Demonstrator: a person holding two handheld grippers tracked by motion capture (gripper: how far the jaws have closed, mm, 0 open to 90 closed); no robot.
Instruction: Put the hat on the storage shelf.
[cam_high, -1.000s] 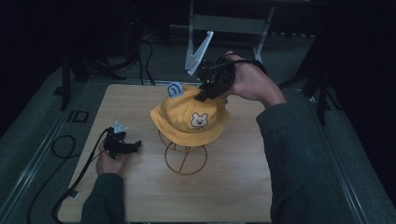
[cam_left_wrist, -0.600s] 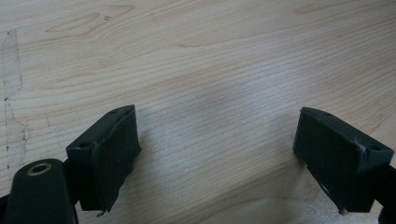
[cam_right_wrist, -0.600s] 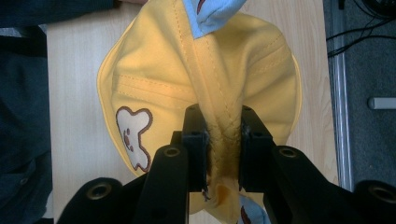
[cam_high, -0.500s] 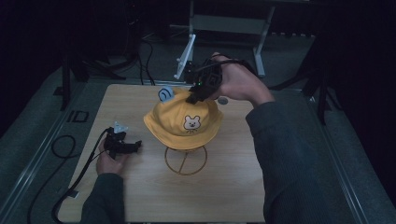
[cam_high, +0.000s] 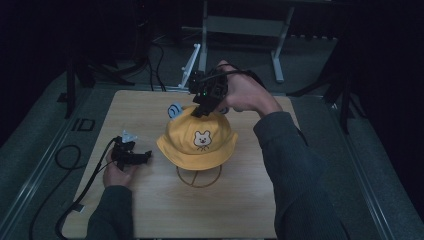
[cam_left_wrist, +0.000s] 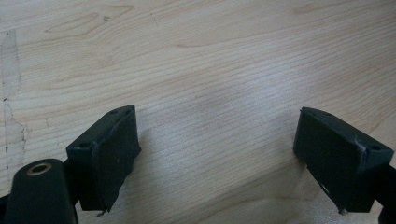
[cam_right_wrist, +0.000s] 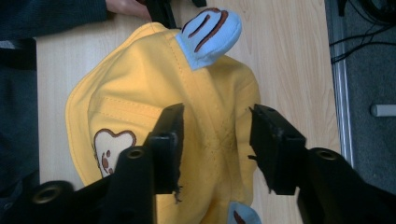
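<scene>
A yellow bucket hat (cam_high: 197, 142) with a bear face and pale blue ears sits on a gold wire stand (cam_high: 200, 178) in the middle of the wooden table (cam_high: 165, 215). My right gripper (cam_high: 204, 108) hovers at the hat's crown on the far side. Its jaws have just been opening, and in the right gripper view (cam_right_wrist: 215, 122) they stand apart over the crown seams of the hat (cam_right_wrist: 140, 88) without pressing it; one blue ear (cam_right_wrist: 210, 33) sticks up beyond. My left gripper (cam_high: 144, 157) rests open on the table at the left, with bare wood between its jaws (cam_left_wrist: 217, 154).
A cable (cam_high: 75, 195) trails from the left gripper off the table's left front. Beyond the far edge stand a white metal frame (cam_high: 205, 45) and dark floor cables. The person's right sleeve (cam_high: 300, 175) lies over the table's right side.
The right gripper carried the hat down and leftward onto the stand, then opened and let go of the crown. The hat now hangs level. The left gripper stayed put.
</scene>
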